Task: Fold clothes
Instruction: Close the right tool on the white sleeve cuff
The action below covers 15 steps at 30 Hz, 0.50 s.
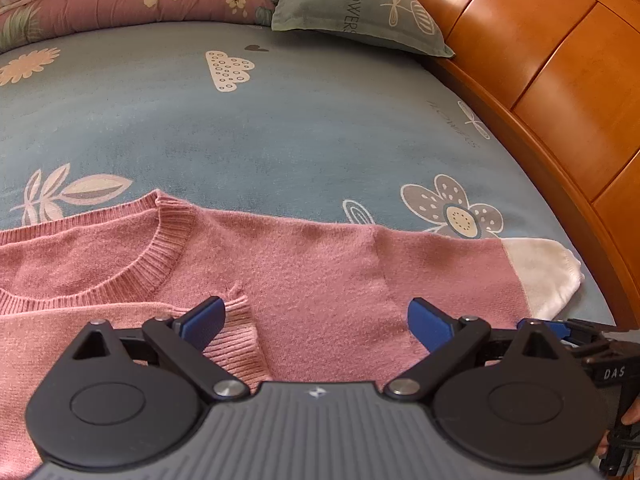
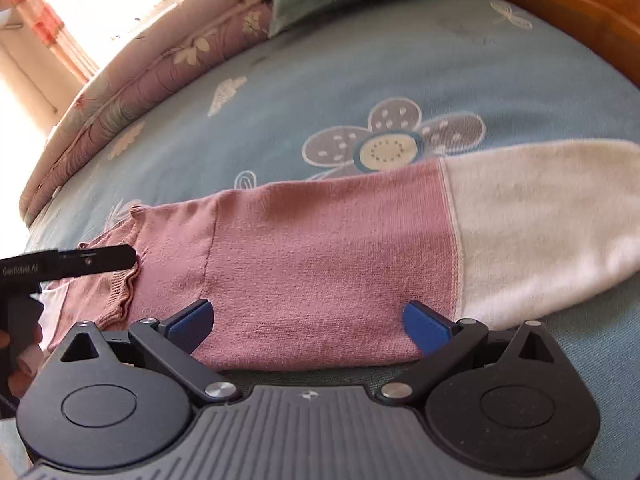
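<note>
Only a pink sweater [image 1: 304, 264] flat on the bedsheet [image 1: 248, 128], uncontained.

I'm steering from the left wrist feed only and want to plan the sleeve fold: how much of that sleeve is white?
Observer: In the right wrist view the white cuff section is long, a large part of the sleeve, not just a tip.
Operator: Is the right gripper gripping it?
Observer: No. The right gripper is open, its fingers spread either side of the pink part, near its closer edge.
Operator: Anything beyond the folded quilt I can't see?
Observer: Yes, a bright window with red-patterned curtains behind the quilt.
</note>
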Each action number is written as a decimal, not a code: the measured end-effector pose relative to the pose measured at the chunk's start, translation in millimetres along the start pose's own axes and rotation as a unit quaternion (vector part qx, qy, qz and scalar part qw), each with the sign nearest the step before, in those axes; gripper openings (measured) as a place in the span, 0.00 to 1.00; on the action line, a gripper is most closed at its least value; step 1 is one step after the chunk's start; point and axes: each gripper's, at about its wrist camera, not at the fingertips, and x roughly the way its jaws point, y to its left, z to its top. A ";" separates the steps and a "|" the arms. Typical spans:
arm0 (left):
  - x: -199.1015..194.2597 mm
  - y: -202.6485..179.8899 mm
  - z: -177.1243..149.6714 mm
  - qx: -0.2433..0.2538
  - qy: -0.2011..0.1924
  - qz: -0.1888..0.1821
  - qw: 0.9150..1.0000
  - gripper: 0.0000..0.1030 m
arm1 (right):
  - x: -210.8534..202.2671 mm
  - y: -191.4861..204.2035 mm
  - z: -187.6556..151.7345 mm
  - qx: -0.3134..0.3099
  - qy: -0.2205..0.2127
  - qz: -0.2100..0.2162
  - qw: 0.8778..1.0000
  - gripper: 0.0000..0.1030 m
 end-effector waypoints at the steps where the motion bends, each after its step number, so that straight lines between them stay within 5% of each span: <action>1: -1.4 1.3 -0.4 0.000 -0.001 0.001 1.000 0.95 | -6.1 1.8 -2.7 -0.007 -0.002 -0.004 1.000 1.00; 15: -0.6 1.6 -10.6 0.006 0.007 -0.002 1.000 0.95 | -28.1 -62.6 -16.9 -0.038 -0.065 -0.123 0.990 1.00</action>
